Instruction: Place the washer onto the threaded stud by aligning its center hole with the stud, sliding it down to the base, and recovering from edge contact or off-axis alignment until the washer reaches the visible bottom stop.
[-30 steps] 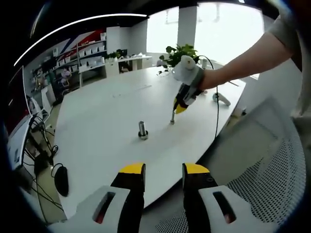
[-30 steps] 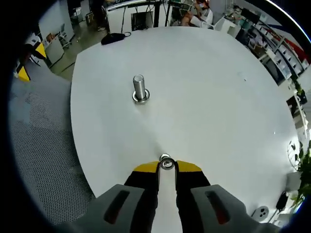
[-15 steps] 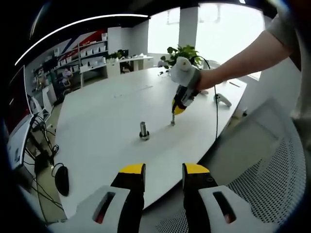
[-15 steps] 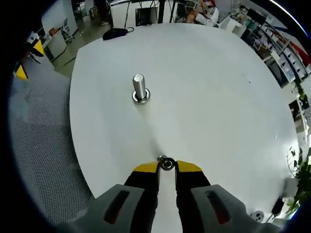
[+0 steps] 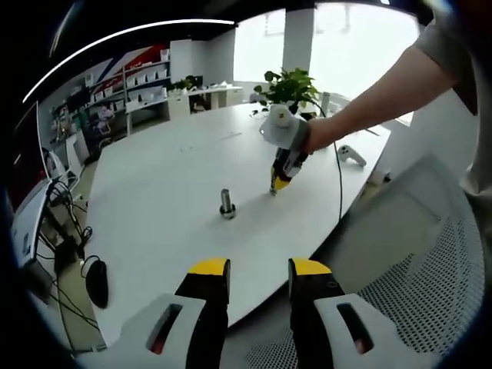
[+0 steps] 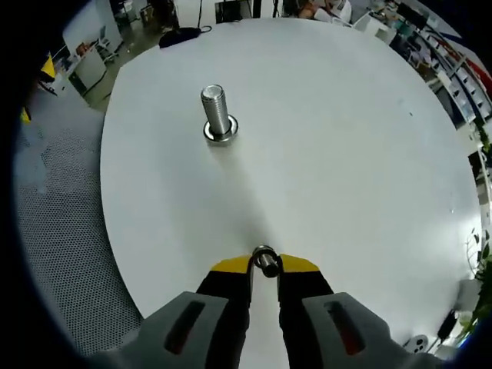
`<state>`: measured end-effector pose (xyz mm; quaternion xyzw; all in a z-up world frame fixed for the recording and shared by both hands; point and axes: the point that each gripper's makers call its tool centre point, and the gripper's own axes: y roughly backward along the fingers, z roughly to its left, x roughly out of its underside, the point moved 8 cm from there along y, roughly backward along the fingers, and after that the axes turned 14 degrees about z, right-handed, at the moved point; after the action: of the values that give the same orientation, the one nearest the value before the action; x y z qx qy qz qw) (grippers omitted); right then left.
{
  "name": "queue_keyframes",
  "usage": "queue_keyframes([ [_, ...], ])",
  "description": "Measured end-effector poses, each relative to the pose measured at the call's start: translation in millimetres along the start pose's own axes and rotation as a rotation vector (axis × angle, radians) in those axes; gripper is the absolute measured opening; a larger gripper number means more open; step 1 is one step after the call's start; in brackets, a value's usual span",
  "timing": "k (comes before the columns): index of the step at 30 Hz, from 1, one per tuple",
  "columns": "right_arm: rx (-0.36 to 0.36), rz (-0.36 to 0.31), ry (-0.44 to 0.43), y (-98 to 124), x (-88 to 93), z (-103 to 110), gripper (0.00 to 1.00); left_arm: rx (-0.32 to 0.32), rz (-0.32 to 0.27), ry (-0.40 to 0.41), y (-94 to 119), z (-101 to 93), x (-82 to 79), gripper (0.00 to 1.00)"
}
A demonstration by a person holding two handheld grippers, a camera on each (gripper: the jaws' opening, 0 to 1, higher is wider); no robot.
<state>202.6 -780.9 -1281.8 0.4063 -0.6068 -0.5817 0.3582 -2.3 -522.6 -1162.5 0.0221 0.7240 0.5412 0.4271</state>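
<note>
A silver threaded stud (image 6: pixel 218 115) stands upright on the white table (image 6: pixel 346 154), with a ring at its base. My right gripper (image 6: pixel 264 265) is shut on a small metal washer (image 6: pixel 265 260), held above the table some way short of the stud. In the left gripper view the stud (image 5: pixel 227 204) is mid-table, and the right gripper (image 5: pixel 275 184) hangs to its right in a person's hand, tips down and lifted off the surface. My left gripper (image 5: pixel 259 270) is open with nothing between its fingers, back from the table's near edge.
A mesh chair (image 5: pixel 430 269) stands at the right in the left gripper view. A potted plant (image 5: pixel 288 84) and a white controller (image 5: pixel 350 156) sit at the table's far end. A black mouse (image 5: pixel 97 283) and cables lie on the floor at the left.
My right gripper has lifted the washer off the table and moved nearer the stud, which now looks larger. The left gripper has stayed put.
</note>
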Motion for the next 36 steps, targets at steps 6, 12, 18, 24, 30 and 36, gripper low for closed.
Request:
queue_keyframes([
  [6, -0.001, -0.018, -0.009, -3.2, 1.9, -1.4, 0.15, 0.0, 0.006, 0.002, -0.2, -0.1, 0.4, 0.28],
  [12, 0.005, -0.06, -0.057, 1.7, 12.7, 0.7, 0.22, -0.003, 0.008, 0.004, -0.4, 0.7, 0.2, 0.28],
  [18, 0.03, -0.151, -0.096, 19.2, 30.1, 9.3, 0.23, -0.005, 0.014, 0.003, -0.9, 0.5, 0.8, 0.28],
  [24, 0.044, -0.294, -0.212, 47.9, 46.7, 17.7, 0.23, -0.004, 0.01, 0.01, -0.1, 0.7, 0.6, 0.28],
  [30, 0.047, -0.526, -0.317, 93.5, 61.8, 35.4, 0.23, -0.009, -0.016, 0.029, 2.4, 2.7, -0.8, 0.29],
  [36, -0.01, -0.655, -0.391, 121.1, 74.5, 63.4, 0.24, -0.024, -0.048, 0.053, 5.8, 5.1, -2.2, 0.29],
])
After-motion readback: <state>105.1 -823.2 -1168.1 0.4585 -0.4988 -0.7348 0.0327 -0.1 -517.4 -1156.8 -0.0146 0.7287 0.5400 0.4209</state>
